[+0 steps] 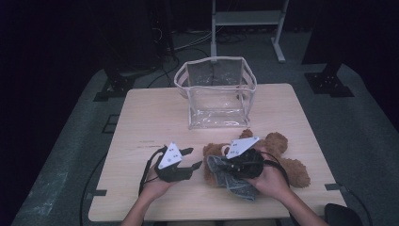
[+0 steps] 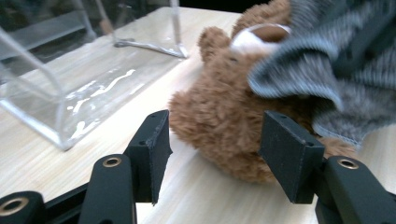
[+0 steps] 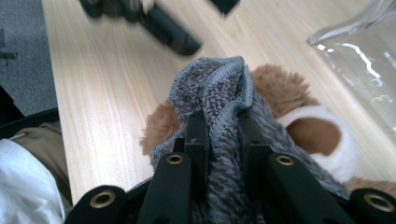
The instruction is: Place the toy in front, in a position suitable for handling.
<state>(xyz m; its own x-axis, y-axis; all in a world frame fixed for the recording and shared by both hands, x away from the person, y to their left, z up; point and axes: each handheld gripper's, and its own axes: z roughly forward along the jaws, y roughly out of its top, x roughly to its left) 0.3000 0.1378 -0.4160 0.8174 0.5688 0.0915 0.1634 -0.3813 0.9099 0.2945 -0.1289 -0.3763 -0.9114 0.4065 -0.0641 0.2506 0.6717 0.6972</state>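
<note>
The brown plush teddy bear [image 1: 277, 160] lies on the near right of the wooden surface [image 1: 150, 122]. The right gripper [image 1: 235, 165] has its jaws clamped on the grey knitted cloth [image 3: 219, 88] over the bear; the left gripper [image 2: 212, 151] has its jaws apart beside the bear. It seems the dressing step; next the left jaws must grip the bear.

A brown plush bear [image 1: 277, 157] lies on its back at the table's 5 o'clock, head toward 9 o'clock. A grey knitted cloth [image 1: 230, 176] drapes over its head end, one fold bunched and lifted, its hem hanging at 6 o'clock.
</note>
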